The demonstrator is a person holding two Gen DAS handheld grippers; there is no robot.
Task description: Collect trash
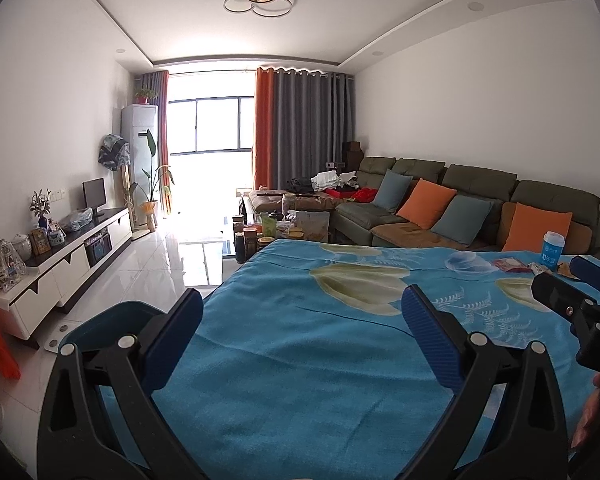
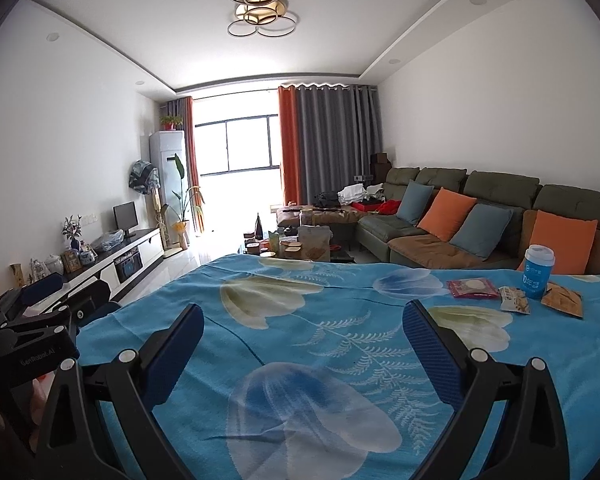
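Right wrist view: cup (image 2: 538, 271), red packet (image 2: 475, 289) and two wrappers (image 2: 514, 300) lie far right on counter cloth (image 2: 300, 320), uncollected. Left tongs (image 1: 302, 320), right tongs (image 2: 303, 332): wide, empty. No bin visible.

A bench covered by a bright blue fleece cloth (image 2: 300, 320) printed with large pale yellow-green and blue-white tulip flowers and white fern fronds; the cloth lies with shallow wrinkles and hangs over the far edge. At the far right part of the cloth stands an upright blue paper cup with a white lid (image 2: 538, 272). Just left of the cup lies a flat red square wrapper with a pale round centre (image 2: 473, 289); between wrapper and cup lies a small crumpled white-and-tan snack wrapper (image 2: 514, 300); just right of the cup lies a crumpled orange-brown snack packet (image 2: 563, 299). The rest of the cloth's surface is bare.
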